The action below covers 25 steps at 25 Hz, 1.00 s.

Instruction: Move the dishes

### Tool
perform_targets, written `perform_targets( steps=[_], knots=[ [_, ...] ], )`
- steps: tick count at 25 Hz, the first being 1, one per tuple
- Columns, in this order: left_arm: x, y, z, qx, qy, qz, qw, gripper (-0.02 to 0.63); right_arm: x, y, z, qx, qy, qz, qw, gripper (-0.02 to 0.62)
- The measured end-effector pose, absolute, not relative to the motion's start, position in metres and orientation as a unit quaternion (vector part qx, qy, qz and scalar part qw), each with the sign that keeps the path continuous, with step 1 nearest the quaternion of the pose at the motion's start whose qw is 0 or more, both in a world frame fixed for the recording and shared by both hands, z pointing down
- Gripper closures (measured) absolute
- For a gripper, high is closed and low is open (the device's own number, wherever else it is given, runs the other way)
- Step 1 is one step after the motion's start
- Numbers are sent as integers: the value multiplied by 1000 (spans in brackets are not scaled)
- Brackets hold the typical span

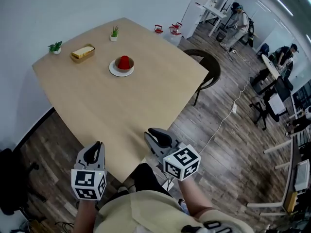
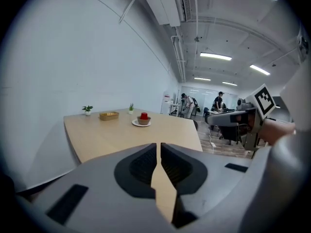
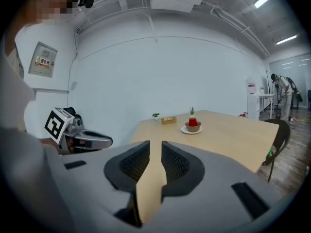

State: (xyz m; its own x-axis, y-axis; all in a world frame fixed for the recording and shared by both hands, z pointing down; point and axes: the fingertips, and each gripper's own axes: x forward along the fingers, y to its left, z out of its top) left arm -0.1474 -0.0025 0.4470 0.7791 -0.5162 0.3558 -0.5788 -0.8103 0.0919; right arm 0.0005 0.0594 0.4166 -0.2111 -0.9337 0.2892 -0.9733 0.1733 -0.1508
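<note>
A white plate with a brown bowl and a red cup in it stands toward the far side of the light wooden table. The stack also shows far ahead in the left gripper view as the plate and in the right gripper view as the plate. My left gripper hovers at the table's near corner with its jaws together and nothing in them. Beside it, my right gripper sits over the near edge, jaws slightly apart and empty. Both are far from the dishes.
A shallow wooden tray with a pale block lies left of the plate. Two small potted plants stand along the far edge. A dark chair is at the table's right side. People work at desks far to the right.
</note>
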Motion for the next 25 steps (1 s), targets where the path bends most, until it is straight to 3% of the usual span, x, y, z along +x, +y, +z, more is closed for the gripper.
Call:
perform_targets(
  steps=[13,25],
  knots=[
    [-46,-77,434,921,-343,145,117,571,104,-51,415,564,-809,145,80,449],
    [-3,-149,432,894,-413,137,112,571,154,-155,428,515,-839,147,100,414]
  ],
)
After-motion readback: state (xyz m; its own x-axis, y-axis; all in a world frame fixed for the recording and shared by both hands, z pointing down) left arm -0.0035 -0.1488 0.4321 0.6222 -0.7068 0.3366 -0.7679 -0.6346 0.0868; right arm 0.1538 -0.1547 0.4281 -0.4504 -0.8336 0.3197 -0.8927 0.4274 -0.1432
